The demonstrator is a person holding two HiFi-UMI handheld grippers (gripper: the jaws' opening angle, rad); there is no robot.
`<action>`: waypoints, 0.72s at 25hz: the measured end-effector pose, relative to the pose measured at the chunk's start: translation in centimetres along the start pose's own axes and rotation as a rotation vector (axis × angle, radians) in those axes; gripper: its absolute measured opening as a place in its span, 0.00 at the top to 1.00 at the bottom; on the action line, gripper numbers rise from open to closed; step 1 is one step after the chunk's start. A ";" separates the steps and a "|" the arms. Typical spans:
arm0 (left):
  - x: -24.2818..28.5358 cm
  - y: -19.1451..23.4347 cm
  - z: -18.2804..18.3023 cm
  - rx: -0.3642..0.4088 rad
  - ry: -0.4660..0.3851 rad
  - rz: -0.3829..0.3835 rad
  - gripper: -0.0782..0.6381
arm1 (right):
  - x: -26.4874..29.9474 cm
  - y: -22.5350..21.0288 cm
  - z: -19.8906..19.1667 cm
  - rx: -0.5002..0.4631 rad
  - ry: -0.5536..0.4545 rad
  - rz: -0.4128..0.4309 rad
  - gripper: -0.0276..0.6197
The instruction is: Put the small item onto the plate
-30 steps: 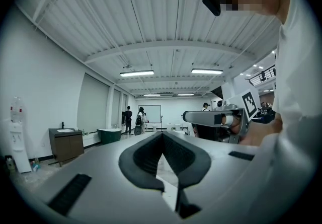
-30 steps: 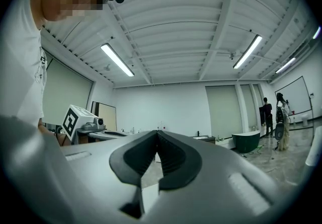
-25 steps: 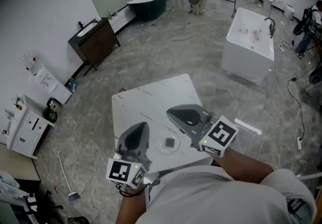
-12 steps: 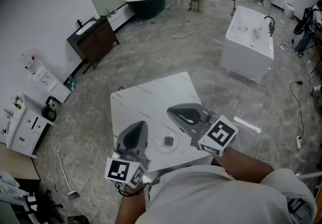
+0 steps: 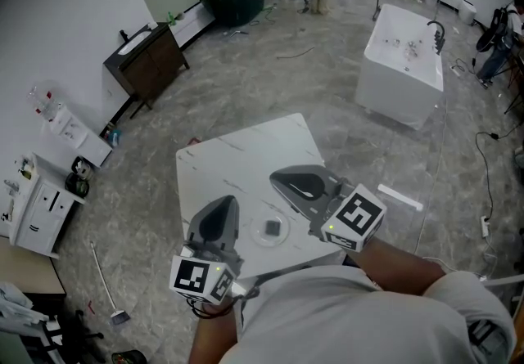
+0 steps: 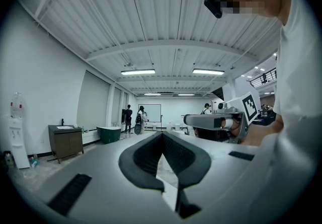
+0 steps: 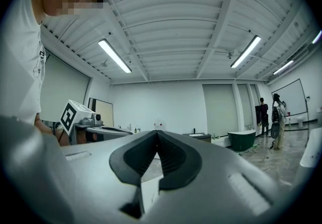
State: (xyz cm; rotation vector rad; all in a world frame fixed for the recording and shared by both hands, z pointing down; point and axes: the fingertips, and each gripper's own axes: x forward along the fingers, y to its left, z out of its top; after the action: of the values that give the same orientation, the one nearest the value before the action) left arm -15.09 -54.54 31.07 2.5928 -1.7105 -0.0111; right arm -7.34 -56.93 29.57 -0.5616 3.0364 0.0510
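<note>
A small dark item [image 5: 273, 228] lies on a clear glass plate [image 5: 260, 238] near the front edge of the white marble table [image 5: 237, 166]. My left gripper [image 5: 230, 201] hovers just left of the plate, shut and empty. My right gripper [image 5: 276, 179] hovers just right of and beyond the plate, also shut with nothing in it. Neither touches the plate or the item. In the left gripper view the left gripper [image 6: 162, 134] has its jaws closed together and points level across the room, with the right gripper [image 6: 211, 120] beside it. The right gripper view shows the right gripper [image 7: 157, 132] likewise closed.
A white bathtub [image 5: 405, 60] stands on the floor beyond the table at the right. A dark vanity cabinet [image 5: 146, 68] and a green tub [image 5: 232, 1] line the left wall. People stand at the far end. A white cabinet [image 5: 37, 215] is at the left.
The head view has shifted slightly. Both grippers hold almost the same places beside the plate, and the item stays on the plate.
</note>
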 end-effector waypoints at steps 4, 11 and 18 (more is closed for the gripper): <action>0.5 0.5 -0.2 0.003 0.006 -0.002 0.88 | 0.4 -0.5 0.0 0.005 -0.002 0.007 0.95; 1.4 0.9 -0.2 0.004 0.007 -0.001 0.88 | 0.8 -1.2 -0.4 0.002 0.006 0.012 0.95; 1.9 1.3 -0.3 0.001 0.008 -0.004 0.88 | 1.2 -1.8 -0.5 0.006 0.007 0.006 0.95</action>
State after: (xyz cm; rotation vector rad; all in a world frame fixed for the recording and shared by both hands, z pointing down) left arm -15.54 -56.83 31.47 2.5925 -1.7034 0.0001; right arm -7.85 -59.07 29.99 -0.5534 3.0441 0.0401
